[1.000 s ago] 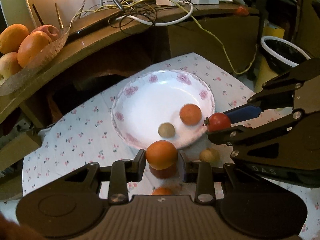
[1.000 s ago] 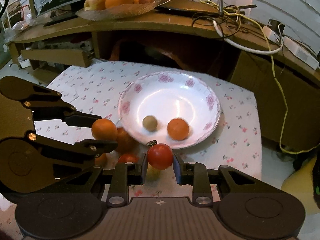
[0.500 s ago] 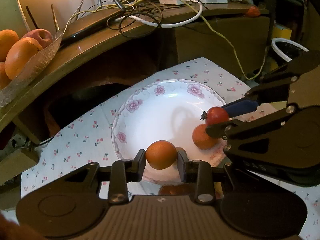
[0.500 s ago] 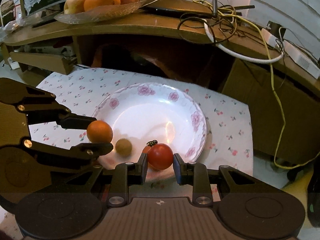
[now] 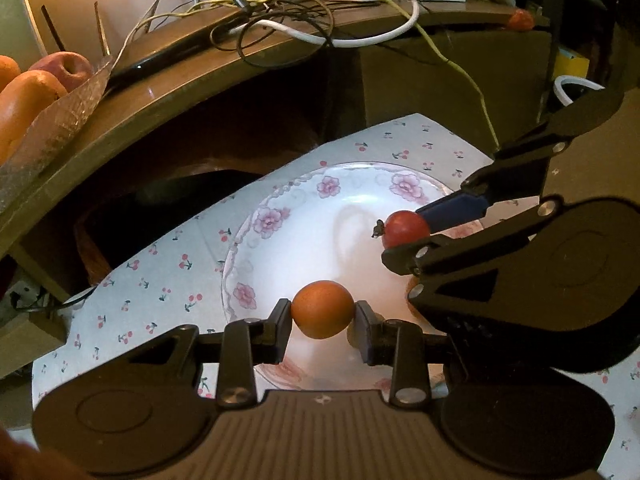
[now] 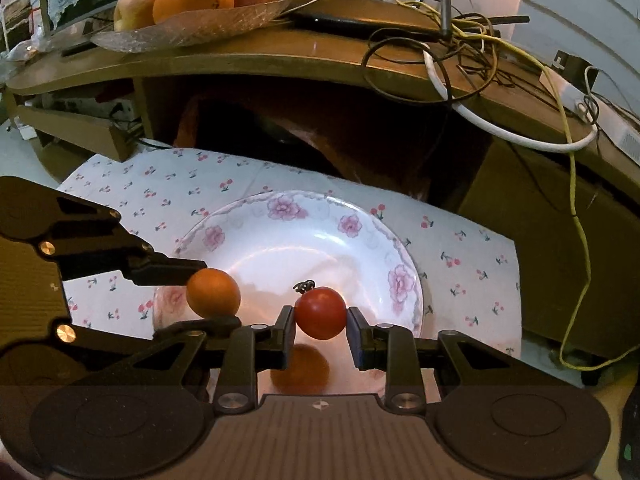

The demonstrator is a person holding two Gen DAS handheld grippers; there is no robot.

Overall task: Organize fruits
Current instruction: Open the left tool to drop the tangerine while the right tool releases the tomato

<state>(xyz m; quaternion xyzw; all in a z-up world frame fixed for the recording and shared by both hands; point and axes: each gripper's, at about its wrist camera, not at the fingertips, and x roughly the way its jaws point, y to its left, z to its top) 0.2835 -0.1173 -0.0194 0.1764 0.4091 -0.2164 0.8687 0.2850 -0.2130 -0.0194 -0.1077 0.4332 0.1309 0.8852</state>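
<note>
Right now both claws carry fruit above the plate, so the task looks partway through rather than near its end. The left claw (image 5: 323,314) is clamped narrow on a small orange fruit (image 5: 322,309), round and smooth, held over the near part of the white floral plate (image 5: 276,216). The right claw (image 6: 321,322) is closed on a small red tomato (image 6: 320,312) with its dried stem cap pointing away from the camera; it too hangs over the plate's near rim, just beside the left claw's load. Neither fruit touches the plate yet.

Below the tomato in the right wrist view, an orange fruit (image 6: 299,368) lies in the plate in shadow, largely hidden by the claw. That one seems already sorted. Whether other pieces are in the plate or wait on the cherry-print cloth (image 6: 152,188) covering the counter cannot be told, since the claws block the near area.

What is left, by my judgement: lower and let go of both held fruits inside the plate, then check the cloth for stragglers. On the wooden shelf (image 6: 280,60) behind, a glass dish (image 6: 192,32) holds oranges and apples; it sits well apart, and whether it belongs to the job is unclear.
</note>
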